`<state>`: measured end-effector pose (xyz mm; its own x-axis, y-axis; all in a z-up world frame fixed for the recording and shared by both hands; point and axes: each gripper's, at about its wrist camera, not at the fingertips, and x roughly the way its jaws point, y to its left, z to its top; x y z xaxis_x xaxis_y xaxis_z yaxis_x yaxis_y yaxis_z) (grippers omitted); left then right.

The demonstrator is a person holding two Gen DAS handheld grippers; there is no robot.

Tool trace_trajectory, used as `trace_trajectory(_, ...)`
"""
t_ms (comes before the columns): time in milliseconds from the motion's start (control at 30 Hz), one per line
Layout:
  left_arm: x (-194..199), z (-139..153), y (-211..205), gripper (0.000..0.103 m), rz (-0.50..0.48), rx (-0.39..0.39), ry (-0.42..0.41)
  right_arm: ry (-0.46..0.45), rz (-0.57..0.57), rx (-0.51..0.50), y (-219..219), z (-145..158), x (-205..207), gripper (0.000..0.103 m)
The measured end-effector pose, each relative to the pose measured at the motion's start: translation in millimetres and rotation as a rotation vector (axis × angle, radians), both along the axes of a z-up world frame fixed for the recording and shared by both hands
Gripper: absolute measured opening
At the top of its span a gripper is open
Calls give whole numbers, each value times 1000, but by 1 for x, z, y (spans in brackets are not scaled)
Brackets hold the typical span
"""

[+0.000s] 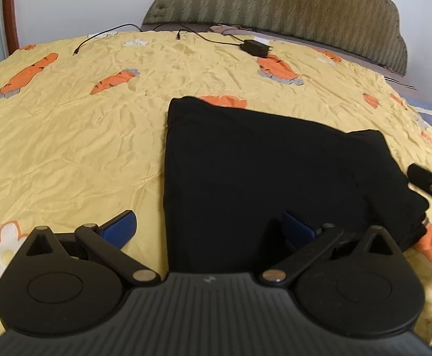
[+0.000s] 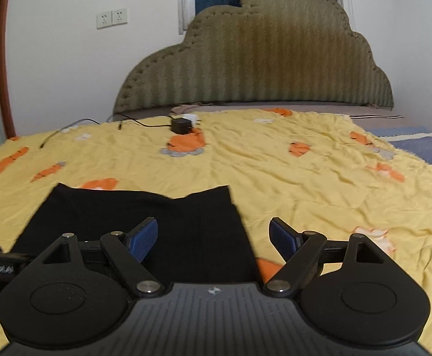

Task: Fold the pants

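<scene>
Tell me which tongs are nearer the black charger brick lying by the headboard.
Neither clearly: both the left tongs and right tongs hover open over the folded black pants, with the black charger brick far across the yellow bedspread.

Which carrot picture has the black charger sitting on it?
The fat carrot near the headboard. The charger rests at its top edge; the other carrots have nothing black on them.

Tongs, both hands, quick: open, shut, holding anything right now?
Left tongs: open, holding nothing, above the near edge of the folded black pants.
Right tongs: open, holding nothing, the pants' right edge below them.
</scene>
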<state>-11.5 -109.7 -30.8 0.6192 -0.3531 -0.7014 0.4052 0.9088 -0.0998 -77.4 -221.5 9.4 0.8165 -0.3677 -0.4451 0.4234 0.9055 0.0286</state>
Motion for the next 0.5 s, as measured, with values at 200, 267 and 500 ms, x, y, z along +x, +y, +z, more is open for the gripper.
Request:
trace_trajectory(200,-14,18,-1,103,-23,54,-94,1,22,18,27,0,-4,82)
trace_trajectory(267,-16,25,5,103,-40,8,-73,3,34,-3,37,0,-6,82)
trace_trajectory(500,-28,55,26,103,-68,-122,-71,-23,44,0,54,10,-26,82)
